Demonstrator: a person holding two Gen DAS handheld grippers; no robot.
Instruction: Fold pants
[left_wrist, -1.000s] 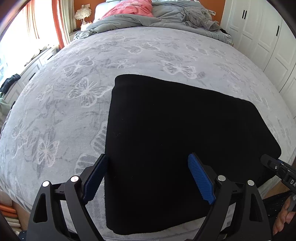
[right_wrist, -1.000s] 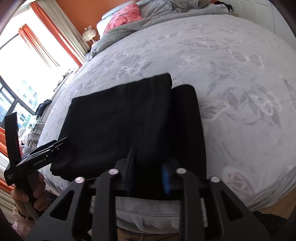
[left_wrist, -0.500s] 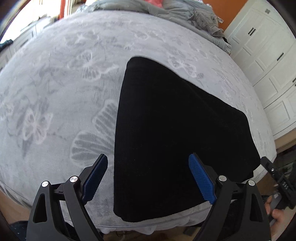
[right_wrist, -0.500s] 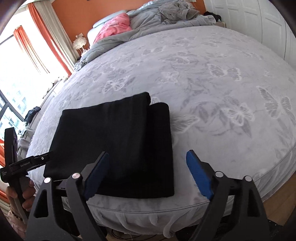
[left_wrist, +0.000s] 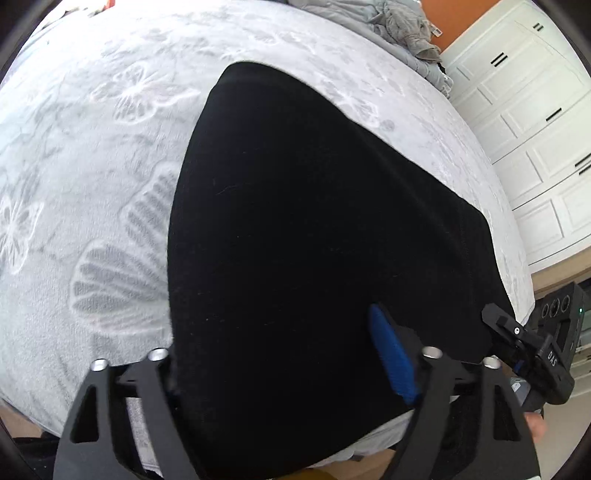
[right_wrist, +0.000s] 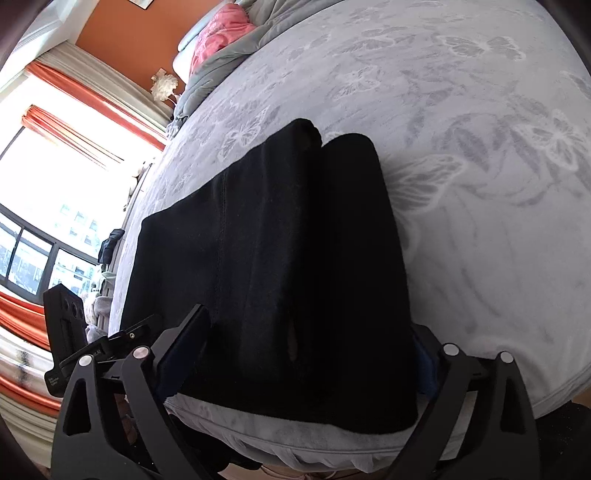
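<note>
The black pants (left_wrist: 314, 221) lie folded into a thick rectangle on the grey butterfly bedspread (left_wrist: 92, 184), near its front edge. My left gripper (left_wrist: 273, 343) points down over the near left corner. Its jaws are closing with the fabric between them; the blue pad (left_wrist: 391, 354) rests on the cloth and the other finger is hidden at the pants' left edge. In the right wrist view the pants (right_wrist: 295, 240) fill the gap of my right gripper (right_wrist: 306, 332), whose jaws are also closing astride the near right end. Each view shows the other gripper at its side.
The bedspread (right_wrist: 480, 184) drops off at the front edge just below both grippers. A crumpled grey duvet (left_wrist: 406, 22) and a pink pillow (right_wrist: 218, 40) lie at the far end. White wardrobe doors (left_wrist: 535, 110) stand right, a window with orange curtains (right_wrist: 37, 184) left.
Both grippers have sunk toward the near end of the pants. The right one let go and spread wide, and now both have narrowed around the fabric.
</note>
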